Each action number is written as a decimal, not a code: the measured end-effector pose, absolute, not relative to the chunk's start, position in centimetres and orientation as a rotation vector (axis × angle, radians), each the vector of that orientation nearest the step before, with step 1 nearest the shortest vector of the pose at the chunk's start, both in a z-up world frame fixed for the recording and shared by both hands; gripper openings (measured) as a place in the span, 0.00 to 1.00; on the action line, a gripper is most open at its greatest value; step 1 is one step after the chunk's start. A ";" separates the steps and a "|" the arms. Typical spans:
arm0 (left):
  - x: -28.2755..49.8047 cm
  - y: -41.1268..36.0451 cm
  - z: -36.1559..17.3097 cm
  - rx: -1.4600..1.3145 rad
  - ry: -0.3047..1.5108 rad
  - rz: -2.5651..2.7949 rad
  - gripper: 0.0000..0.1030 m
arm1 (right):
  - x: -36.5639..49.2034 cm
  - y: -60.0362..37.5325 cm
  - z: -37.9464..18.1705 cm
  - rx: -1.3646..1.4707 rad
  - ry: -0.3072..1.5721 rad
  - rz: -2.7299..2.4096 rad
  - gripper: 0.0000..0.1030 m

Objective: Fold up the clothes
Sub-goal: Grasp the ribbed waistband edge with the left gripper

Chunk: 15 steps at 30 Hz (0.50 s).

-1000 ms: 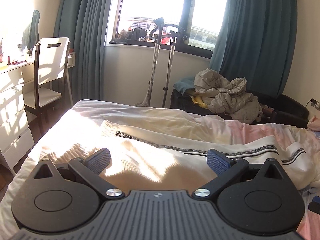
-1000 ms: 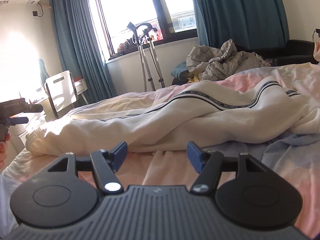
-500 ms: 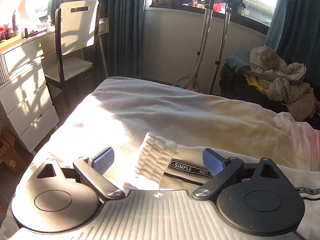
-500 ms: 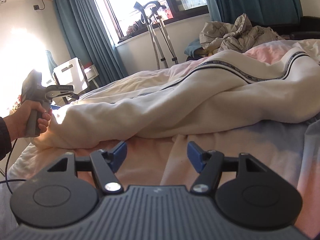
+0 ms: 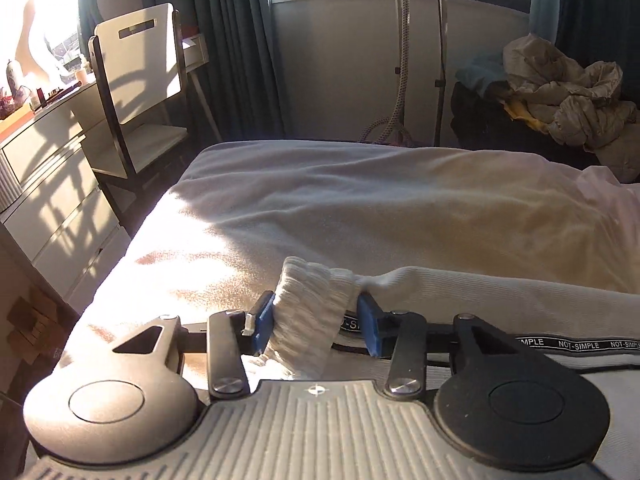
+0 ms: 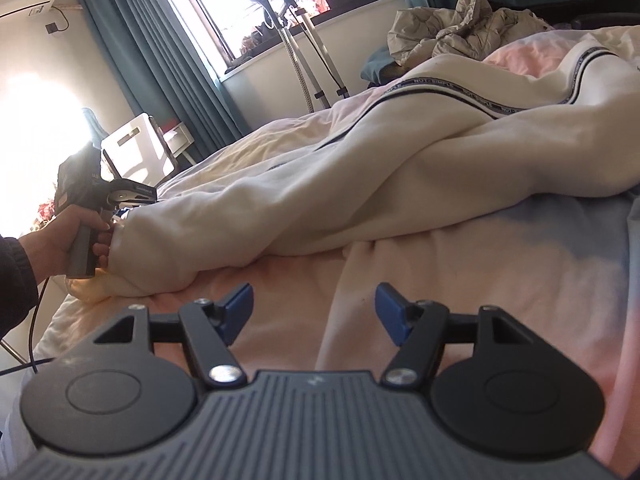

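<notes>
A cream garment [image 5: 500, 300] with a black "NOT-SIMPLE" stripe lies stretched across the bed; it shows long and rumpled in the right wrist view [image 6: 400, 176]. Its ribbed cuff [image 5: 310, 312] sits between the blue pads of my left gripper [image 5: 316, 326], whose jaws are closing, with both pads touching the cuff's sides. In the right wrist view a hand [image 6: 60, 240] holds that left tool at the garment's far left end. My right gripper [image 6: 314, 312] hovers open over the pink sheet [image 6: 440, 280], in front of the garment, with nothing between its fingers.
The bed's left edge drops to the floor beside white drawers [image 5: 52, 200] and a white chair [image 5: 140, 80]. A garment steamer stand [image 5: 404, 60] stands under the window. A crumpled beige jacket [image 5: 560, 92] lies on dark furniture beyond the bed.
My left gripper moved left along the garment to its cuff, tipped downward, and its jaws narrowed from wide open onto the cuff. The right gripper sank a little and stayed open.
</notes>
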State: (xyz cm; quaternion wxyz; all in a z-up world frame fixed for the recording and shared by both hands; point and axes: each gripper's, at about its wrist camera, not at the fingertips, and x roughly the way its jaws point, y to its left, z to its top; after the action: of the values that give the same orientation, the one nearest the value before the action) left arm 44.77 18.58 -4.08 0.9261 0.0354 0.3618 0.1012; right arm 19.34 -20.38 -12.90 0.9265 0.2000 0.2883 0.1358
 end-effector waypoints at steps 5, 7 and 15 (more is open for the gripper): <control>40.5 17.1 -0.2 0.063 0.653 0.200 0.08 | 18.8 -20.9 -12.1 0.416 0.554 0.279 0.67; 38.6 16.5 1.5 0.059 0.611 0.176 0.07 | 18.5 -20.9 -11.7 0.409 0.542 0.281 0.66; 29.0 13.4 7.0 0.038 0.519 0.099 0.06 | 16.7 -21.8 -9.8 0.427 0.488 0.303 0.67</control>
State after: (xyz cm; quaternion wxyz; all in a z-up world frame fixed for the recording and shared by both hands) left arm 29.02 13.39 7.02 0.9651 0.0188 0.2566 0.0489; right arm 16.68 -21.77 -9.76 0.9366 0.2091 0.2388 0.1484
